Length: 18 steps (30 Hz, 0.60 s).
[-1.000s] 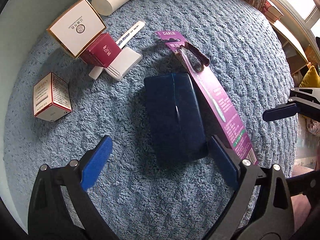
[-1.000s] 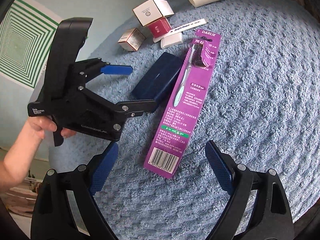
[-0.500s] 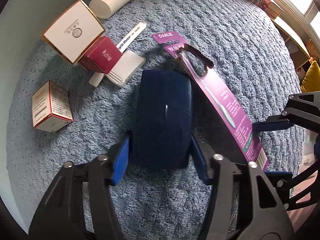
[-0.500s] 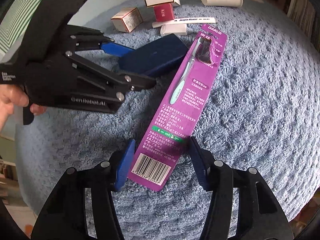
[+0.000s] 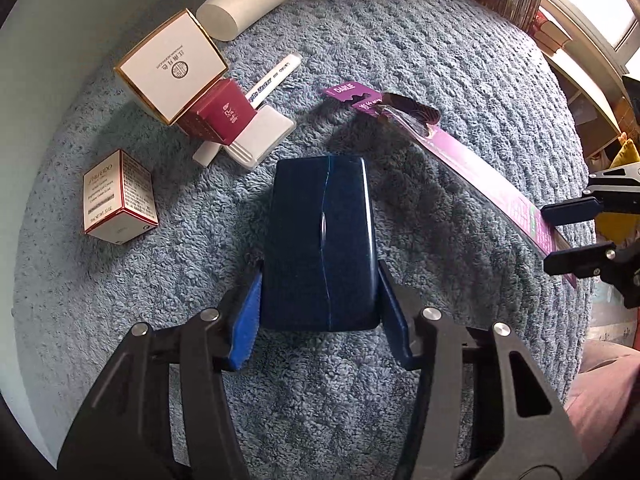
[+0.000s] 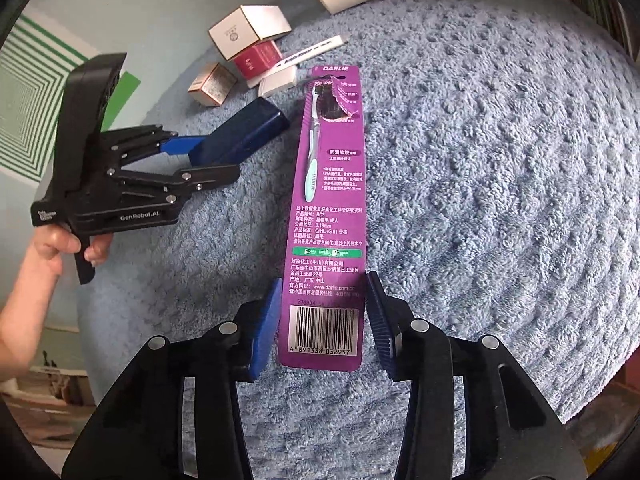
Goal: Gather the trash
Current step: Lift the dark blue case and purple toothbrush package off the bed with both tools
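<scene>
Navy case [image 5: 320,240], purple toothbrush pack [image 6: 328,208], fuzzy blue-grey blanket [image 6: 500,200], white cup [image 5: 244,0], red box [image 5: 220,116].

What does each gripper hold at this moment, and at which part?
The left gripper clamps the dark blue case at its near end, across the sides. The right gripper grips the purple toothbrush package at its barcode end.

I see my left gripper [image 5: 320,316] clamped on the dark blue rectangular case [image 5: 320,240] above the fluffy blue-grey rug [image 5: 400,40], while my right gripper [image 5: 568,236] pinches the long purple toothbrush package [image 5: 472,164] at right.
</scene>
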Each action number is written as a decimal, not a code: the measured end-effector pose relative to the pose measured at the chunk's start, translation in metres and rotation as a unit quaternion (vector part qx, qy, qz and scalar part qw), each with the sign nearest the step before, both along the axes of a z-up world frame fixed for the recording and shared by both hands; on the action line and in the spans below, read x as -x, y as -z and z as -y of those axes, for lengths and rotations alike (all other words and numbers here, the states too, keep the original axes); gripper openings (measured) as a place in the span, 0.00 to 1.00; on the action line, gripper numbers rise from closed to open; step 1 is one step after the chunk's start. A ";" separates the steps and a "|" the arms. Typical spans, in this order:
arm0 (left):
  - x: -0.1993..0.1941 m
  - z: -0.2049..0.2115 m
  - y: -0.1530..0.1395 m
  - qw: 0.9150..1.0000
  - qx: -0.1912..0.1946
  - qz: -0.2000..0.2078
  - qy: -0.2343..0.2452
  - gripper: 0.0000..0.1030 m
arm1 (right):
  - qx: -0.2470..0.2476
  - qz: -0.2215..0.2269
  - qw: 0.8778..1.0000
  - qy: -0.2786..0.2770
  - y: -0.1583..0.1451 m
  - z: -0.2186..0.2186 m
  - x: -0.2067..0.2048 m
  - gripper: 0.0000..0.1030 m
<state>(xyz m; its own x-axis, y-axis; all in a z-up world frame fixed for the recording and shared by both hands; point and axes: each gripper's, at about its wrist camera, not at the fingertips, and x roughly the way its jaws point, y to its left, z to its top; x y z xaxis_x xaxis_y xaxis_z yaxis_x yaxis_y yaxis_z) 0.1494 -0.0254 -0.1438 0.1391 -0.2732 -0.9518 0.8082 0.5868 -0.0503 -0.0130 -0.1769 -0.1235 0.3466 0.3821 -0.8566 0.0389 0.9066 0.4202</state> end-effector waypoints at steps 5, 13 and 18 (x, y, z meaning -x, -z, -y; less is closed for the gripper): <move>0.018 -0.001 -0.012 1.000 -0.002 0.006 0.005 0.48 | -0.024 0.008 1.000 0.006 -0.016 0.014 0.014 0.42; 0.053 0.014 -0.027 1.000 -0.002 0.005 0.017 0.48 | -0.007 0.017 1.000 0.003 -0.029 0.036 0.042 0.41; 0.072 0.025 -0.021 1.000 -0.003 -0.007 0.015 0.48 | 0.055 0.012 0.998 -0.028 -0.024 0.049 0.068 0.41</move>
<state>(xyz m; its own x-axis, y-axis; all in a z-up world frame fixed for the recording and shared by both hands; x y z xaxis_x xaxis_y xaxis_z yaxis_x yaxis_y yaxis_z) 0.0770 -0.0504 -0.1223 0.1168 -0.2705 -0.9556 0.8245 0.5629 -0.0586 -0.0809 -0.2255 -0.0999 0.3479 0.3058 -0.8863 -0.0225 0.9478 0.3181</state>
